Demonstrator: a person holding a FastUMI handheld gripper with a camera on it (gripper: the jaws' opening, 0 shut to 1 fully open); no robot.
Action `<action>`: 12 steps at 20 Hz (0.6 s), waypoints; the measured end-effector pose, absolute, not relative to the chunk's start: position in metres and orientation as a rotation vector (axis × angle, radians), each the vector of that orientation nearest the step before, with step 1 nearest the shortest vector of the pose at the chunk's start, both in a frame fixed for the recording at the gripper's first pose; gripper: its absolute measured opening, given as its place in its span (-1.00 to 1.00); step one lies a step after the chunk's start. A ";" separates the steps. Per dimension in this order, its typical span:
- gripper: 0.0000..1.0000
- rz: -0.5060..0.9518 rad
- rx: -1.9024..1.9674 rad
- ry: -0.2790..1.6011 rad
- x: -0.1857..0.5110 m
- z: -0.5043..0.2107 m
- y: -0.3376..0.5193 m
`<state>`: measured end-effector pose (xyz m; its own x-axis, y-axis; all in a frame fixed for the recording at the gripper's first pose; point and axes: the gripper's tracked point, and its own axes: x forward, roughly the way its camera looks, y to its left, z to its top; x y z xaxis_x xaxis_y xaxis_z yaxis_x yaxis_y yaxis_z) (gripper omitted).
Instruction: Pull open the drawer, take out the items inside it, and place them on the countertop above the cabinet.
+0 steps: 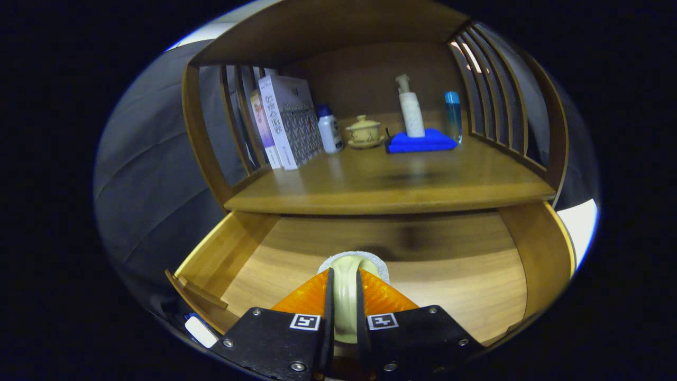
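1. Gripper (345,304) clenched on a pale rounded item (346,296), both fingers pressing its sides, above the open drawer (465,286).
2. Grey rough-edged bit behind the item's top; can't tell what it is.
3. Risk: narrow pinch on a smooth curve, so it may twist or slip on the lift.
4. Risk: countertop (391,185) edge overhangs the drawer, so a straight rise may clip it.
5. Countertop back row: books (288,121), small white bottle (329,129), lidded cup (363,131), pump bottle (411,108) on blue cloth (420,142), blue-capped bottle (453,116). Front strip free for placing.
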<state>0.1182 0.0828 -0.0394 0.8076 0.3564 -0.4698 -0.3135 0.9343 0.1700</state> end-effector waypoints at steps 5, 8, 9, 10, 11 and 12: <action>-0.63 0.367 0.094 0.396 0.123 0.018 0.082; -0.64 0.357 0.106 0.342 0.134 0.047 0.082; -0.64 0.349 0.107 0.332 0.139 0.055 0.081; -0.64 0.342 0.113 0.323 0.145 0.062 0.081; -0.63 0.335 0.122 0.320 0.152 0.067 0.082; -0.63 0.327 0.134 0.313 0.160 0.073 0.083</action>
<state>0.1601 0.0826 0.0728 0.8996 0.3356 -0.2796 -0.2944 0.9386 0.1797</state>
